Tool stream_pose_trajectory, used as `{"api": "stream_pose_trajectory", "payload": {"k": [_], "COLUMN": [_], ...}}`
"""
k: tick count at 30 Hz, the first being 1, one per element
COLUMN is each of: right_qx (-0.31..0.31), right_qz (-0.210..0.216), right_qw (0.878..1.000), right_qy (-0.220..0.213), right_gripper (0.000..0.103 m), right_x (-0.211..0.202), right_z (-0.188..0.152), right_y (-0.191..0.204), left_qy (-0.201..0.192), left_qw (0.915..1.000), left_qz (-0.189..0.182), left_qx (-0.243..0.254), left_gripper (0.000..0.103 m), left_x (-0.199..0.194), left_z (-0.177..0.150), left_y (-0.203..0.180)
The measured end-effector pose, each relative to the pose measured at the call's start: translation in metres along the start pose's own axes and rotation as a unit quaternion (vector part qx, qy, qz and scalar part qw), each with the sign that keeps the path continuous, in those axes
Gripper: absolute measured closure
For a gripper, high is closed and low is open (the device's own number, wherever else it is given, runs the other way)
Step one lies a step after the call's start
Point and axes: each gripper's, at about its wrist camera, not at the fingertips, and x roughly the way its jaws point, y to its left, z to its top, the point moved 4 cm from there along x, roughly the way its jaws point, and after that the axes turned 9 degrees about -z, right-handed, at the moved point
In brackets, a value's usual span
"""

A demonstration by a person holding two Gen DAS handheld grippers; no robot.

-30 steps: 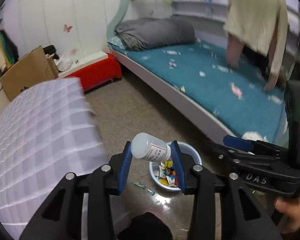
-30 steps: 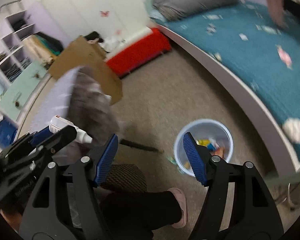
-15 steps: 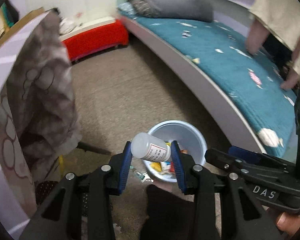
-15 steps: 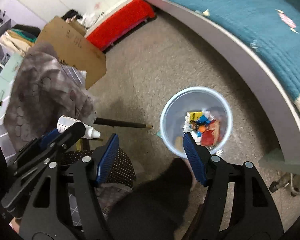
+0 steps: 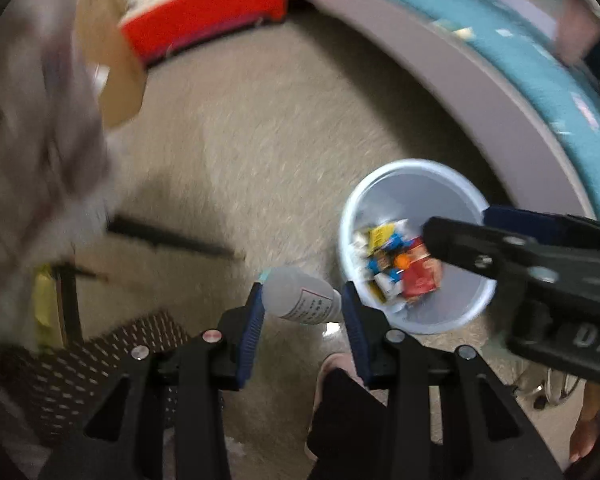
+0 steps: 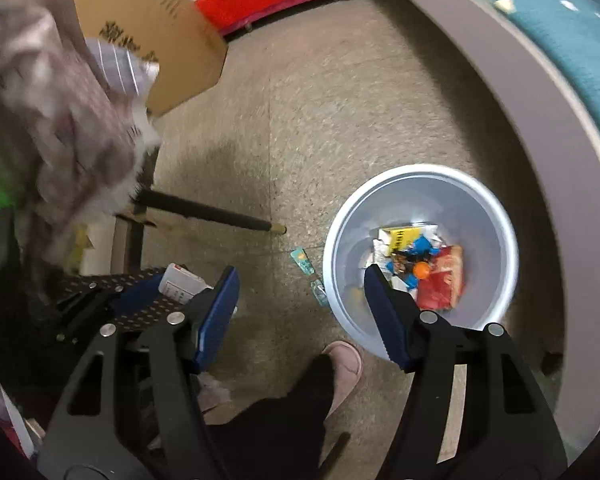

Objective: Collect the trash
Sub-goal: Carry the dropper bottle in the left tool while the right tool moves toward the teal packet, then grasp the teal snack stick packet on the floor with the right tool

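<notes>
The left gripper (image 5: 302, 312) pinches a small white labelled bottle (image 5: 300, 300) between its blue pads, at lower centre of the left wrist view, left of the pale blue trash bin (image 5: 456, 178). The right gripper (image 6: 300, 312) stands spread and empty. Risk: released here, the bottle likely misses the rim and lands beside the loose wrappers (image 6: 308, 276) on the floor

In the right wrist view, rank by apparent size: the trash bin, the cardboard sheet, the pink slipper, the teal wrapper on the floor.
1. trash bin
2. cardboard sheet, close to the bin; fisheye edge distortion makes this unsure
3. pink slipper
4. teal wrapper
</notes>
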Motion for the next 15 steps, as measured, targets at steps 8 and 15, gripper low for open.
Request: {"api": "stream_pose_trajectory", "payload": {"k": [8,15], "right_qx": [-0.097,-0.226], "right_qz": [0.015,-0.011], "right_qw": [0.995,0.974], "right_qy": [0.02,0.004], "right_gripper": [0.042,0.043], "right_x": [0.126,0.21], "right_z": [-0.019,-0.048], "right_y": [0.055,0.095], "left_qy": [0.052,0.116], "left_qw": [0.994,0.9756], "left_qz": [0.046,0.06], "left_qx": [-0.084,-0.176], "left_gripper": [0.064,0.065], "left_x": [0.095,0.165], "left_z": [-0.035,-0.087], "left_y": [0.089,0.155]}}
